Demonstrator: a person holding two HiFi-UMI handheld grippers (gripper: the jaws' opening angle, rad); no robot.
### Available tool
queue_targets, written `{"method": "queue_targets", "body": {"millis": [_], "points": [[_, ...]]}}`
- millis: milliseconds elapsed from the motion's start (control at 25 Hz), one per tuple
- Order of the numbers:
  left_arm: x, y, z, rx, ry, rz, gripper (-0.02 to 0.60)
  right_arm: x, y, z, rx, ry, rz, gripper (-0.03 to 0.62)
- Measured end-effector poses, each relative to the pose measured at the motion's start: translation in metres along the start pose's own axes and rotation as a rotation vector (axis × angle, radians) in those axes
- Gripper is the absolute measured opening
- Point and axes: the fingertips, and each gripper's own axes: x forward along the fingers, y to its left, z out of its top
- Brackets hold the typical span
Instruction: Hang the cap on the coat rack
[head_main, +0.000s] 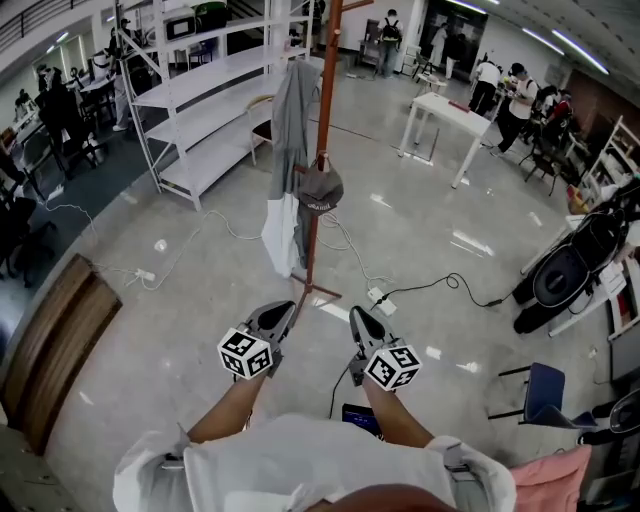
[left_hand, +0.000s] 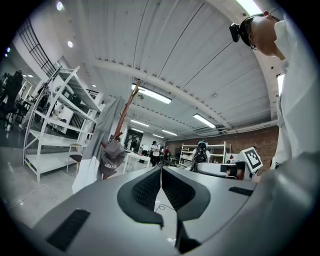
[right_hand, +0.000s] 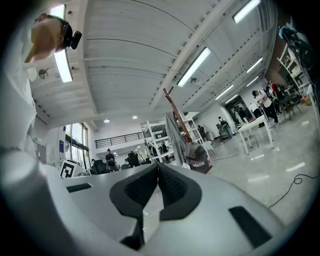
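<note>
A grey cap (head_main: 320, 188) hangs on a peg of the tall brown coat rack (head_main: 322, 90), beside a grey and white garment (head_main: 287, 150). The cap (left_hand: 112, 158) shows left of centre in the left gripper view, and the cap (right_hand: 198, 158) shows right of centre in the right gripper view. My left gripper (head_main: 281, 315) and right gripper (head_main: 358, 320) are held side by side in front of my body, well short of the rack. Both are shut with nothing between their jaws.
White shelving (head_main: 215, 95) stands at the back left and a white table (head_main: 448, 118) at the back right. Cables and a power strip (head_main: 380, 296) lie on the floor near the rack's base. A wooden bench (head_main: 50, 350) is at the left, a blue chair (head_main: 545, 390) at the right.
</note>
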Motion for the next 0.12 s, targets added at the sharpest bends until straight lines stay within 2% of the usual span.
{"method": "queue_targets", "body": {"millis": [120], "points": [[0.0019,0.0019,0.0088,0.016,-0.015,0.001,0.021,0.0015,0.0016,0.0051,-0.014,-0.003,0.006,0.025]]}}
